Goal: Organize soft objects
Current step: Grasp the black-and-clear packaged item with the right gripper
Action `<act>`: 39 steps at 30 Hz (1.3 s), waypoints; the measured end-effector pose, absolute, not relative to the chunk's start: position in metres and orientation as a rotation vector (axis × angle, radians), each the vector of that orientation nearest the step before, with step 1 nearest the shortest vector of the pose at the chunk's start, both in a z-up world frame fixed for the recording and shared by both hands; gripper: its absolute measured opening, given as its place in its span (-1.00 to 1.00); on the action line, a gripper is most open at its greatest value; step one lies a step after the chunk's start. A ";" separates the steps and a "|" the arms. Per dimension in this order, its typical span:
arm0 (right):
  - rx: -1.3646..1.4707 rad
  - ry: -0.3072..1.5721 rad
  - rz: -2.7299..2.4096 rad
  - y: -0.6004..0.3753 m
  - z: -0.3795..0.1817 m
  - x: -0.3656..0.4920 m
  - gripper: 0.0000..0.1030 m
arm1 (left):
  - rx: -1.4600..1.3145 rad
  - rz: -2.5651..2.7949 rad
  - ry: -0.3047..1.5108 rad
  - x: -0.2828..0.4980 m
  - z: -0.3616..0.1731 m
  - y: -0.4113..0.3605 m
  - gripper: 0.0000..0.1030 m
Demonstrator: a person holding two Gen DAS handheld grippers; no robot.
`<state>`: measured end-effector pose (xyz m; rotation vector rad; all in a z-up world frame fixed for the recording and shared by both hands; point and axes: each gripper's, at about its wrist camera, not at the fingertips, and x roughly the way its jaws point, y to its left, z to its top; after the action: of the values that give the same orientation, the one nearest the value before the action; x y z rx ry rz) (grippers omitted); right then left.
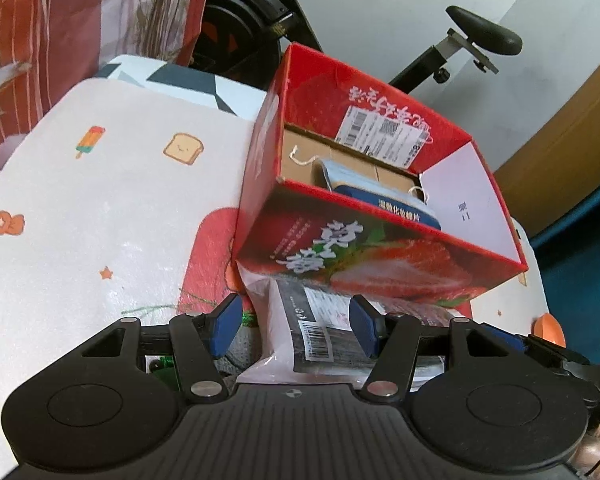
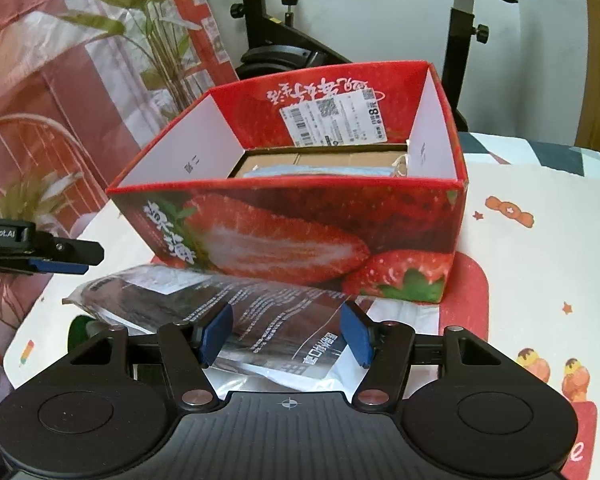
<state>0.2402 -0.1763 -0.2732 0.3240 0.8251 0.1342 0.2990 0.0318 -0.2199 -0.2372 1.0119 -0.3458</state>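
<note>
The printed cloth (image 1: 100,208) lies bare at nine o'clock of the strawberry box (image 1: 364,256); a blue pack (image 1: 400,206) sits inside. Both the left gripper (image 1: 296,326) and right gripper (image 2: 286,330) have jaws apart around the plastic packet (image 2: 236,304); neither clamps it.

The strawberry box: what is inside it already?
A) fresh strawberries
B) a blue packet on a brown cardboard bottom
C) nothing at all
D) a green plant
B: the left wrist view looks into the red strawberry box and shows a blue packet lying on brown cardboard.
</note>
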 end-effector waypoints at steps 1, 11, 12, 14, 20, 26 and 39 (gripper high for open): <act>0.319 0.828 0.135 -0.176 -0.275 0.239 0.12 | -0.237 -0.347 1.016 0.298 -0.222 0.032 0.20; 0.275 0.862 0.129 -0.171 -0.293 0.227 0.25 | -0.229 -0.361 1.081 0.296 -0.244 0.023 0.20; 0.271 0.865 0.128 -0.170 -0.294 0.226 0.25 | -0.227 -0.362 1.085 0.296 -0.246 0.022 0.19; 0.270 0.871 0.129 -0.169 -0.296 0.224 0.27 | -0.226 -0.370 1.088 0.295 -0.249 0.020 0.19; 0.266 0.880 0.115 -0.171 -0.301 0.220 0.40 | -0.231 -0.380 1.084 0.287 -0.257 0.017 0.19; 0.277 0.889 0.095 -0.176 -0.307 0.216 0.54 | -0.192 -0.401 1.062 0.276 -0.260 0.011 0.16; 0.366 0.892 0.082 -0.193 -0.314 0.218 0.62 | -0.139 -0.412 1.050 0.268 -0.274 0.012 0.20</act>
<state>0.2176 -0.1928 -0.3138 0.3659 0.8922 0.0820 0.2675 0.0124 -0.2742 -0.1392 1.0501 -0.4116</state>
